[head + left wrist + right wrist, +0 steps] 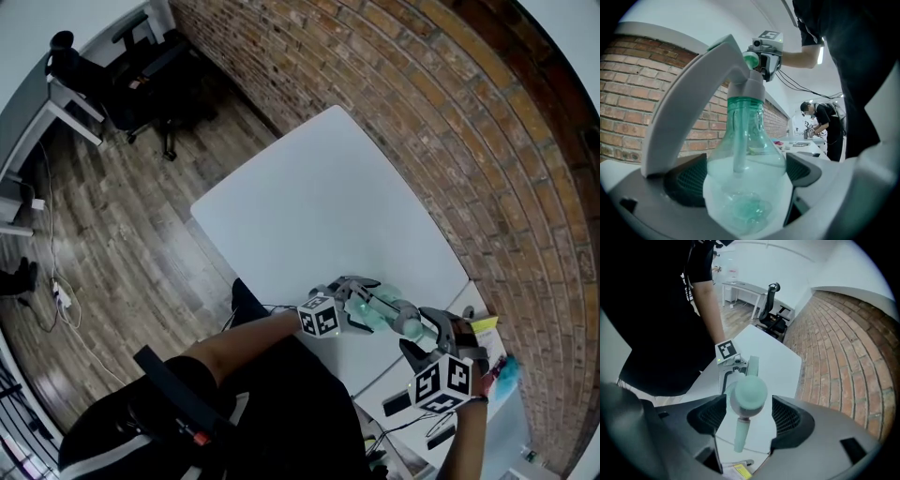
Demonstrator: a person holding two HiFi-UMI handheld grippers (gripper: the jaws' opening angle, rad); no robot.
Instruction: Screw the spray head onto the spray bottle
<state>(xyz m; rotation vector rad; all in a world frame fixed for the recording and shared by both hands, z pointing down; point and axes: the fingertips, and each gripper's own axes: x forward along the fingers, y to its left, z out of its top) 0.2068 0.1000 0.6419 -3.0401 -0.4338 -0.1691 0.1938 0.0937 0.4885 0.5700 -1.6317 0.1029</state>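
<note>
— What is seen closest to the lens?
— The base of the spray bottle, clear and green-tinted. It is pressed between the pads of the left claw, which is clenched on it.
— And the spray head?
— The spray head is seated on the bottle's neck, and the dip tube is seen inside. The head is grasped by the right claw, with the pads closed on either side of the green nozzle. How far it is threaded cannot be told.
— Where is it all held?
— The bottle is held roughly level between the two claws. It is above the counter, near the corner closest to the person. A brick wall is seen along the far edge.
</note>
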